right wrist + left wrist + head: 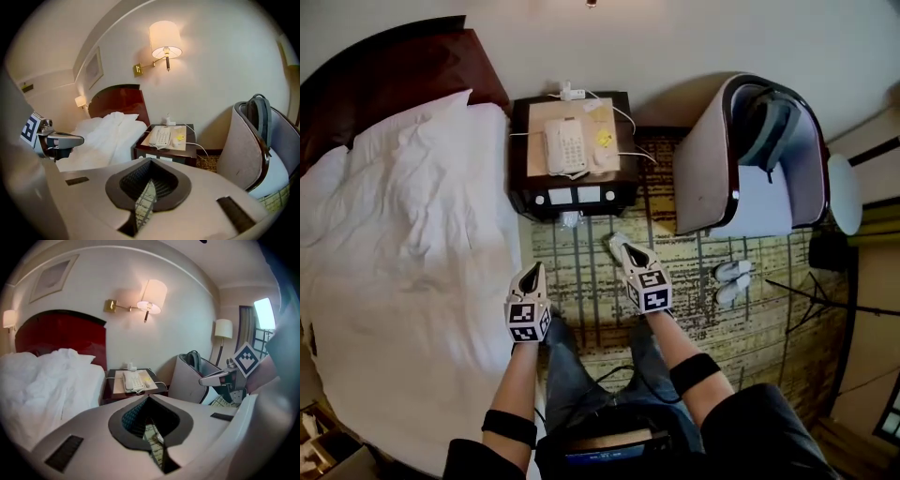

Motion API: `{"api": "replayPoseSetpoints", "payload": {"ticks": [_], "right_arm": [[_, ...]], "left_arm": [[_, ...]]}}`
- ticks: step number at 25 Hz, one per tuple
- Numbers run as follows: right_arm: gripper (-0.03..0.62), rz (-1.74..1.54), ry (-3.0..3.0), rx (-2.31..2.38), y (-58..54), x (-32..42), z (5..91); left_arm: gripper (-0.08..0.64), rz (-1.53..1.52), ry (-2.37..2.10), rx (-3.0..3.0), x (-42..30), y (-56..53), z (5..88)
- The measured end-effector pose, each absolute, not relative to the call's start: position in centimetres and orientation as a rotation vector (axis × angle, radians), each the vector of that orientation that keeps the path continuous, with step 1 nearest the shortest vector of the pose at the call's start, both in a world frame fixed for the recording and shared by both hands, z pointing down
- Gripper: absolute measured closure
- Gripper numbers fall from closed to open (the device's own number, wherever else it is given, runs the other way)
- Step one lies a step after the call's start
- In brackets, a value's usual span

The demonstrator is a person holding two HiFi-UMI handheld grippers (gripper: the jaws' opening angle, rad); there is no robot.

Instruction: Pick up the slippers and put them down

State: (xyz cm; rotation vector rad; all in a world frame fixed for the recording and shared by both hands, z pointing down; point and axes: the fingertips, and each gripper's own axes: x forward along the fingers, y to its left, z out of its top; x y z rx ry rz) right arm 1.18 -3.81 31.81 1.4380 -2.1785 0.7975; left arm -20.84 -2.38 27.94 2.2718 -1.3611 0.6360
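Black armbands (695,372), jeans (567,367), white left gripper (535,269), right gripper (618,244), marker cubes (653,293)

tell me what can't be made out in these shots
- Slippers: head view only, too small to tell which way up; neither gripper view shows them.
- Carpet: in both gripper views, mostly blocked by the left gripper and right gripper themselves.
- Yellow item on the nightstand: too small to identify in any view.
- Bed: head view, cut off by the left edge.

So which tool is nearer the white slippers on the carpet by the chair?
Right. The right tool hangs left of the slippers in the head view; the left tool is farther left, beside the bed.
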Motion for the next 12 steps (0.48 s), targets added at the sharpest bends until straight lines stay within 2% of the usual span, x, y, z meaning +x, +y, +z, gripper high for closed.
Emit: {"api": "replayPoseSetpoints", "payload": {"ticks": [6, 12], "right_arm": [[0.592, 0.694, -2.248, 1.390, -1.6, 2.9, 24.2], [0.592, 0.610, -2.271, 1.372, 0.9, 4.2, 20.3]], "left_arm": [[0.559, 0.632, -1.339, 2.360, -19.5, -0.8, 21.5], [0.559, 0.612, -1.290, 2.432, -18.1, 0.9, 18.0]]}}
